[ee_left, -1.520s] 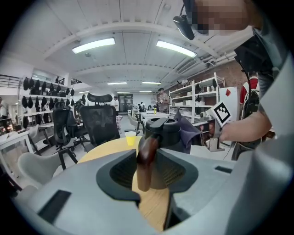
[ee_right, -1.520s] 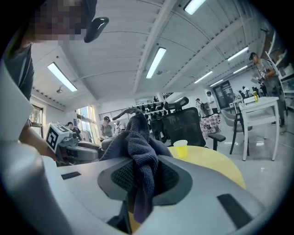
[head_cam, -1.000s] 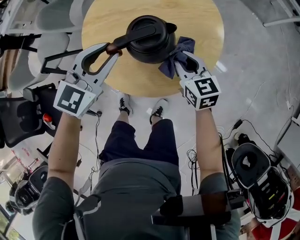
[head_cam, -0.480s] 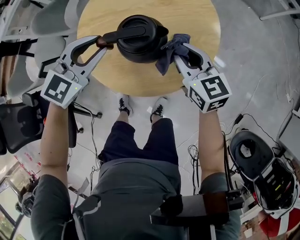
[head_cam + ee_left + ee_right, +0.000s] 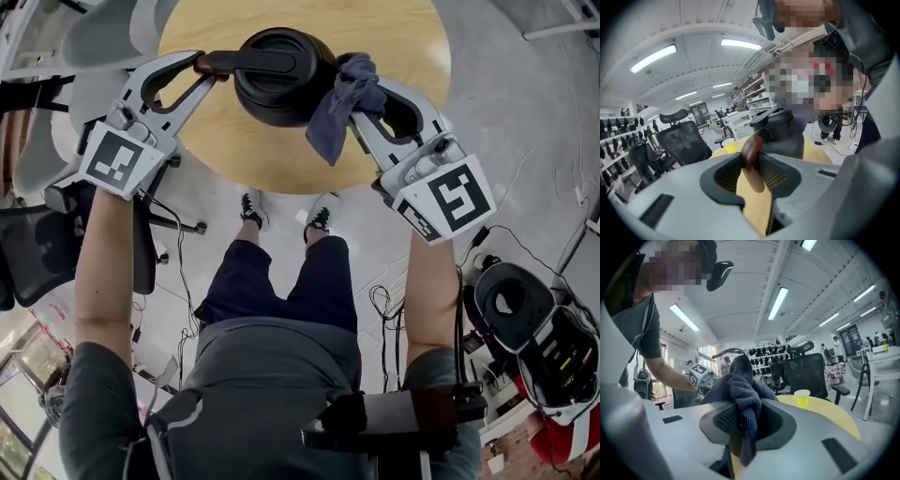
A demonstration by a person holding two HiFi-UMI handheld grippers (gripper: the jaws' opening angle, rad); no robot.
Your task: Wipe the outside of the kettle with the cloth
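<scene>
A black kettle (image 5: 281,80) is over the round wooden table (image 5: 394,37); its long handle with a brown end (image 5: 751,154) points left. My left gripper (image 5: 202,67) is shut on that handle end, and the kettle body (image 5: 780,136) shows just beyond the jaws in the left gripper view. My right gripper (image 5: 361,98) is shut on a dark blue cloth (image 5: 342,98). The cloth (image 5: 740,390) is bunched against the kettle's right side near the top, with a tail that hangs down.
A small yellow cup (image 5: 802,398) stands on the table's far side. Black office chairs (image 5: 37,234) are at the left, and a helmet-like device (image 5: 511,314) and cables lie on the floor at the right. The person's legs and shoes (image 5: 281,211) are below the table edge.
The right gripper has lifted the cloth from low on the kettle's right side up to its top edge. The left gripper and the kettle handle have shifted left and slightly up.
</scene>
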